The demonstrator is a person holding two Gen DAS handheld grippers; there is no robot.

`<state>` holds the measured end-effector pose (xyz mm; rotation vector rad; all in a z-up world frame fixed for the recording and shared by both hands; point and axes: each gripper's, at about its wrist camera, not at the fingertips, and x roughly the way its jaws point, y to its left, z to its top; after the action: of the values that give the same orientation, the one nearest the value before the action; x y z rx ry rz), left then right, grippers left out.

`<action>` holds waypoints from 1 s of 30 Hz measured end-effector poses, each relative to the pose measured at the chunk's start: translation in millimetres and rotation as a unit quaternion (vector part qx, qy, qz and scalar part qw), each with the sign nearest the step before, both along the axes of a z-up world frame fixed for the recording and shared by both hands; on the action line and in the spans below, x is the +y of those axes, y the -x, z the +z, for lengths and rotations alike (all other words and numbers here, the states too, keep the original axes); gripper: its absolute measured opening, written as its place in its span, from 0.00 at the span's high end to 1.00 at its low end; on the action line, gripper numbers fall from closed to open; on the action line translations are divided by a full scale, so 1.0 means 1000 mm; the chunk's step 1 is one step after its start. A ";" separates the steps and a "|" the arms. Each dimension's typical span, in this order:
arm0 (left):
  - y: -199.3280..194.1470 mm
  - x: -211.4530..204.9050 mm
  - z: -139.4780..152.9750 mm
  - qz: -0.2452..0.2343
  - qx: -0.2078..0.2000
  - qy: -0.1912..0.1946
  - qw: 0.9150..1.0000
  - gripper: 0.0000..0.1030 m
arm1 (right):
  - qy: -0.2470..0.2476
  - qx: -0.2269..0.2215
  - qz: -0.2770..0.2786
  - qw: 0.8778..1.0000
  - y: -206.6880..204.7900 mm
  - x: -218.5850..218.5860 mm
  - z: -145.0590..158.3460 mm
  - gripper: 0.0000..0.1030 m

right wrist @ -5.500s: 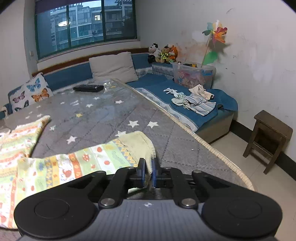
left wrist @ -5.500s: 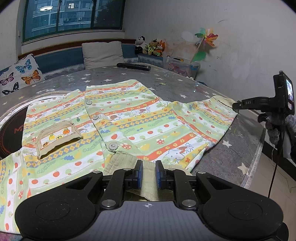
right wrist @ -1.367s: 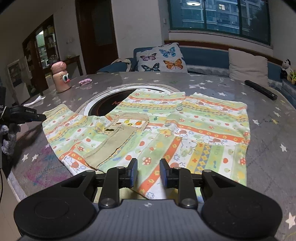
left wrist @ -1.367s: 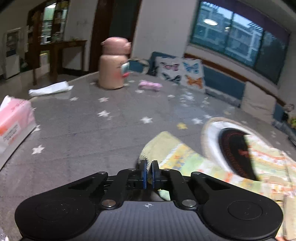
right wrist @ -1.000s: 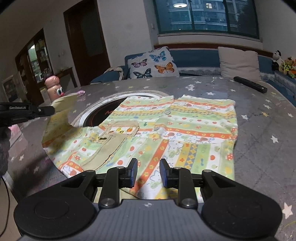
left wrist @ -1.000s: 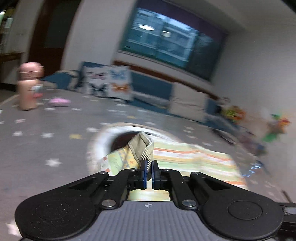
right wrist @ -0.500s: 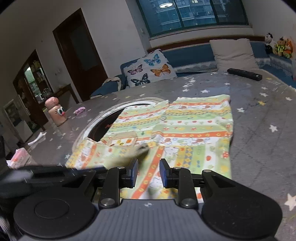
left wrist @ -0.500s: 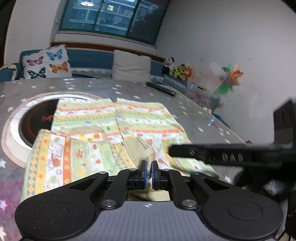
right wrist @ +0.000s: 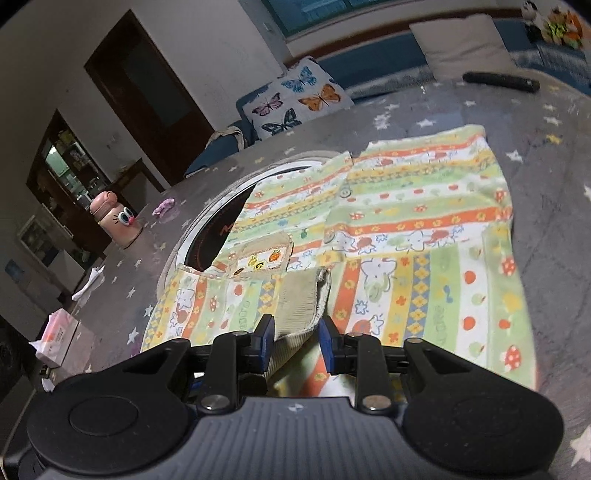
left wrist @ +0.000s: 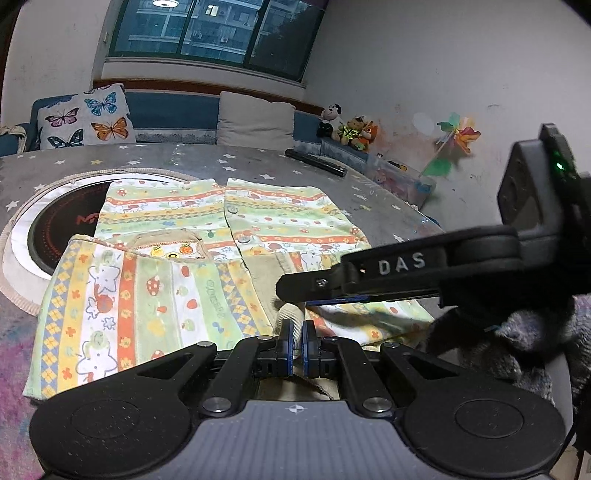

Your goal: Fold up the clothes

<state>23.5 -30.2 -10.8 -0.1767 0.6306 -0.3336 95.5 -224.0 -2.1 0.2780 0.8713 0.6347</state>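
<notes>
Left wrist view: on the grey star-patterned bench [left wrist: 258, 162] the striped shirt [left wrist: 155, 295] lies spread, and the left gripper [left wrist: 297, 341] at 6 o'clock has its fingers clenched on the beige cuff [left wrist: 291, 314], the right gripper [left wrist: 306, 288] crossing from 3 o'clock. Right wrist view: the shirt [right wrist: 424, 229] fills the middle, and the right gripper [right wrist: 297, 341] at 6 o'clock has its fingers released, either side of the cuff [right wrist: 301, 299].

A big dark window [left wrist: 210, 35] is showing lit buildings outside. White walls [left wrist: 424, 62] are surrounding the room. A blue bench [left wrist: 166, 110] is running under the window, carrying a butterfly cushion [left wrist: 86, 118] and a beige cushion [left wrist: 255, 120]. A dark door [right wrist: 147, 92] is standing at the far side.
</notes>
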 end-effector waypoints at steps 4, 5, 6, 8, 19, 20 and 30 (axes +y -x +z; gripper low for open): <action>0.001 0.000 0.000 -0.005 -0.006 0.000 1.000 0.95 | -0.006 0.014 -0.013 1.000 -0.004 -0.002 -0.002 0.73; 0.001 0.000 0.000 -0.006 -0.006 0.001 1.000 0.95 | -0.007 0.018 -0.017 1.000 -0.005 -0.002 -0.002 0.72; 0.001 0.000 -0.001 -0.006 -0.006 0.002 1.000 0.95 | -0.011 0.024 -0.018 0.999 -0.007 -0.003 -0.003 0.73; 0.001 0.000 -0.002 -0.008 -0.005 0.000 1.000 0.95 | -0.016 0.033 -0.018 0.999 -0.008 -0.002 -0.005 0.73; 0.015 0.008 0.003 -0.015 -0.008 -0.007 1.000 0.93 | 0.013 0.001 -0.005 1.000 0.000 0.009 0.010 0.96; 0.018 0.010 0.005 -0.014 -0.013 -0.010 1.000 0.92 | 0.013 -0.007 -0.004 1.000 0.002 0.008 0.014 0.96; 0.044 0.048 0.006 0.028 -0.013 -0.041 0.999 0.87 | 0.006 -0.091 0.003 0.996 0.005 0.010 0.072 0.96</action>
<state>-20.0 17.8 -4.9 -0.1111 0.6118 -0.2542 90.7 -214.4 70.2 0.2031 0.7001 0.6500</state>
